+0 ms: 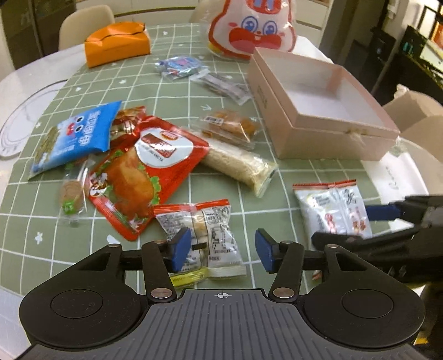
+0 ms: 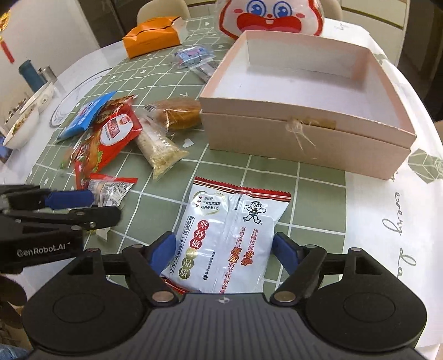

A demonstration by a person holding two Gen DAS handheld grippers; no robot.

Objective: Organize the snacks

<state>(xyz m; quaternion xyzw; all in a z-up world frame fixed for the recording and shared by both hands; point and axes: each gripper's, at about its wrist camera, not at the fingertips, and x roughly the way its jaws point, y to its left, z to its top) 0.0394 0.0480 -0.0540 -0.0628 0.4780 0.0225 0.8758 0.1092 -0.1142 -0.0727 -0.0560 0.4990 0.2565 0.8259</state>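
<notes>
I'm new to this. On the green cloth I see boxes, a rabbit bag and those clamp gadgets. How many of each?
Hand-held grippers: 2 (left, right)
Boxes: 2 (pink box, orange box)
Rabbit bag: 1
Total: 5

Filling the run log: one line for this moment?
left claw open over small packet | right claw astride rice-cracker bag | pink box empty

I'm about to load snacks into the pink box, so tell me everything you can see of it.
The pink box is a shallow, square-cornered cardboard tray, pale pink outside, white inside, lidless and empty. It seems nested in a second pink shell, with a seam running round its walls. Crinkled clear tape and a brown patch mark its near wall. It sits flat, partly on the green checked cloth, with the rabbit-faced bag behind it.
</notes>
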